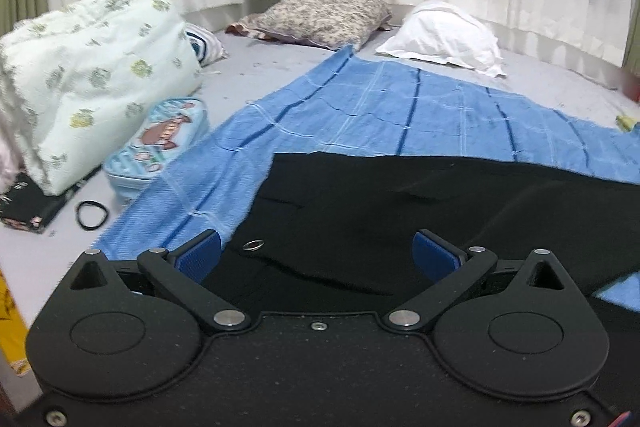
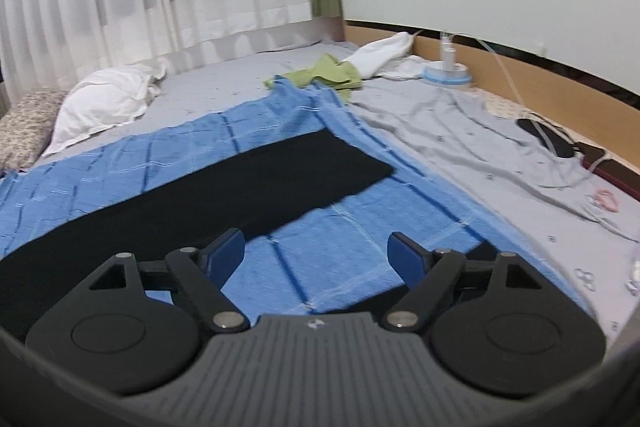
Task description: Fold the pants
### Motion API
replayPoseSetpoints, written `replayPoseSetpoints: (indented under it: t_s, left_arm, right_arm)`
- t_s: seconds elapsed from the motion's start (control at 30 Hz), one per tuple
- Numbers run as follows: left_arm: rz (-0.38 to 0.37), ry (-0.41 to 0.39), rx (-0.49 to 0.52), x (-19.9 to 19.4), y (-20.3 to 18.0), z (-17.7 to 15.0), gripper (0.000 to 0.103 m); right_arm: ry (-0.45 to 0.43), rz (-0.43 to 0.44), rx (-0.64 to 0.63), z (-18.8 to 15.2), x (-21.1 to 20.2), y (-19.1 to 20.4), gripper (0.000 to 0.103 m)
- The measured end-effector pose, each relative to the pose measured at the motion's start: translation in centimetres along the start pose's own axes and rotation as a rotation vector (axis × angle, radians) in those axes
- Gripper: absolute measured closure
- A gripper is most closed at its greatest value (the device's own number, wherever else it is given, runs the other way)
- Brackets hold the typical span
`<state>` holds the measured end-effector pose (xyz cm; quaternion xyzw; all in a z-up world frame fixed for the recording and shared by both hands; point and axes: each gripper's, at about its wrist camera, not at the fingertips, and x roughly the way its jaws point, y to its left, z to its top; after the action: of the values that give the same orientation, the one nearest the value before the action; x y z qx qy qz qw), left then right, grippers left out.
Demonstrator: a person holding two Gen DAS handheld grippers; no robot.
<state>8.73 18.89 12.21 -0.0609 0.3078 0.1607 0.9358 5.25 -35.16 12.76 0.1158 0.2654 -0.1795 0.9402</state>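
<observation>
So it's a bed [image 1: 248,75] with a grey sheet, and a blue checked blanket [image 1: 360,115] spread flat on it. Directly on the sheet too: a white pillow [image 1: 444,35], a patterned pillow [image 1: 324,13], a folded floral quilt [image 1: 92,75], a cartoon pencil case [image 1: 160,143] and a black hair tie [image 1: 92,215].

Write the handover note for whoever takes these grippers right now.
Left gripper: open, empty, over the waist end of the pants, near the metal button.
Right gripper: open, empty, over the blue towel, beside the pants leg.
Pants lie flat on the towel, leg end stretched out.
Done: pants spread out, no fold seen.
Left: grasp and fold.
</observation>
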Motion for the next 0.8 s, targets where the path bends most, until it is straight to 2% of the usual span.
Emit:
replayPoseSetpoints:
  t_s: [0.17,0.3,0.5,0.6,0.67,0.8]
  left_arm:
    - [-0.060,0.063,-0.051,2.9,-0.7,2.9,0.000]
    - [-0.080,0.131,-0.118,6.9,-1.4,5.3,0.000]
    - [-0.096,0.282,-0.349,14.9,-0.8,7.4,0.000]
    - [-0.051,0.324,-0.439,18.4,-0.7,7.7,0.000]
    - [-0.006,0.323,-0.473,20.3,-0.9,8.0,0.000]
    - [0.074,0.318,-0.534,24.1,-1.8,8.3,0.000]
  right_arm:
    - [0.018,0.043,0.037,1.6,2.4,2.7,0.012]
    - [0.038,0.062,0.105,2.9,5.3,4.9,0.010]
    - [0.088,0.064,0.199,4.7,11.2,8.2,0.005]
    - [0.104,0.039,0.214,5.4,14.4,10.1,0.003]
    - [0.097,0.020,0.206,5.8,16.4,11.6,0.000]
    - [0.103,-0.017,0.156,6.4,20.5,14.6,0.000]
